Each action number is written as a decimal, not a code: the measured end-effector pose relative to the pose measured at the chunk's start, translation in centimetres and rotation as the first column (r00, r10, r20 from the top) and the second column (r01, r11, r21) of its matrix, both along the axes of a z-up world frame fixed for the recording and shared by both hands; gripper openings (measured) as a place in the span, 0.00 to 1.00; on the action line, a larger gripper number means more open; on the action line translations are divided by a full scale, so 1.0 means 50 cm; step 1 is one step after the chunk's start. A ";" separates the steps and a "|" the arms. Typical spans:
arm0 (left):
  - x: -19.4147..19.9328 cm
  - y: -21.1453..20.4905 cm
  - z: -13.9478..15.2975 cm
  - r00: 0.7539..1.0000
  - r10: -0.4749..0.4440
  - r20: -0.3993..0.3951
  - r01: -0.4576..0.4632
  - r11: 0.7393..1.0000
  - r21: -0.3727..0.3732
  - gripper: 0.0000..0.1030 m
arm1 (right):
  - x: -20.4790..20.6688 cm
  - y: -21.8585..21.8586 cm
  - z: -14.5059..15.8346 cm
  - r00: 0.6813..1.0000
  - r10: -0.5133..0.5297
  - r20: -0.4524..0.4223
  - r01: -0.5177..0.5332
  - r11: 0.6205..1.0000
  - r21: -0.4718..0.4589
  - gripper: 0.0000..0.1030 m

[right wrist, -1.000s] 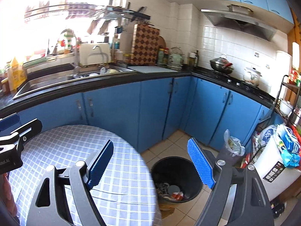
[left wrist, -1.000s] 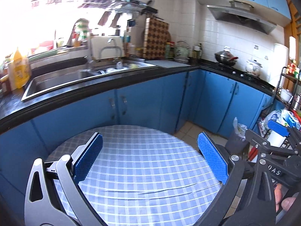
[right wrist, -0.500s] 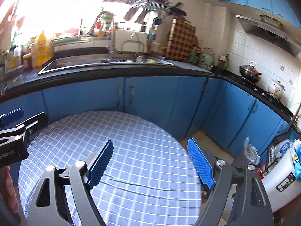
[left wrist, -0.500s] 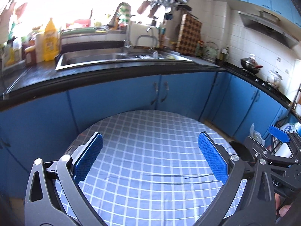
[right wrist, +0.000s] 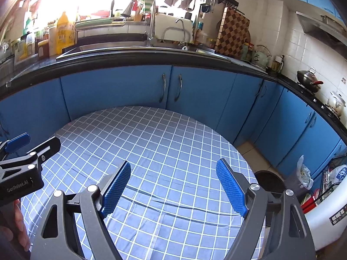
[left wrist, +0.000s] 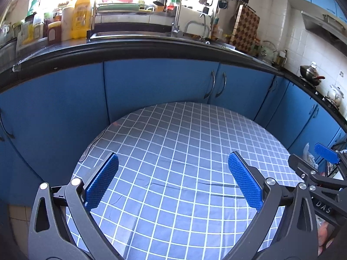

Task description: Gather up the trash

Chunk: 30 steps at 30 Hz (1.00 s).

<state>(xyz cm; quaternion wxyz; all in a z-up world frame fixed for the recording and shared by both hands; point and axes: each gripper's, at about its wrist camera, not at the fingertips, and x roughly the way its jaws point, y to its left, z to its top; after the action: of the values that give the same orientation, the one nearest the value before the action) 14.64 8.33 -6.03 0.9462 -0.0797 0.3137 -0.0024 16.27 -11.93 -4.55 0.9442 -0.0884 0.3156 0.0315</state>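
A round table with a blue checked cloth fills the lower half of both wrist views; no trash shows on it. My left gripper hangs over the cloth, open, with nothing between its blue pads. My right gripper is open too, and empty, over the table's right part. Each gripper appears at the edge of the other's view: the right gripper at the right, the left gripper at the left. A black trash bin stands on the floor just past the table's right edge, partly hidden.
Blue cabinets under a black counter curve behind the table. A sink, bottles and a dish rack sit on the counter, a wok at the right. A small bin with a plastic bag and packages stand at the right.
Both grippers moved left and down, swinging from the floor bin side toward the table; the cloth now fills the views and the black bin has slid to the right edge. Jaws unchanged.
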 end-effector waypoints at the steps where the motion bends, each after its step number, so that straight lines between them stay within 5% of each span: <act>1: 0.000 -0.001 -0.002 1.000 -0.003 0.002 0.003 1.000 0.003 0.97 | 0.000 -0.002 -0.001 1.000 -0.001 0.001 0.001 1.000 0.000 0.77; 30: -0.012 -0.120 0.038 0.997 -0.079 0.010 0.078 0.993 0.091 0.97 | -0.036 -0.090 0.024 0.997 -0.074 0.023 0.073 0.997 0.013 0.77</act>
<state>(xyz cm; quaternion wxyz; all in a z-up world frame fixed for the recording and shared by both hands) 14.06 2.31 -4.11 0.9501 -0.0242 0.3099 -0.0258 14.50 -16.45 -3.33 0.9488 -0.0715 0.3076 -0.0024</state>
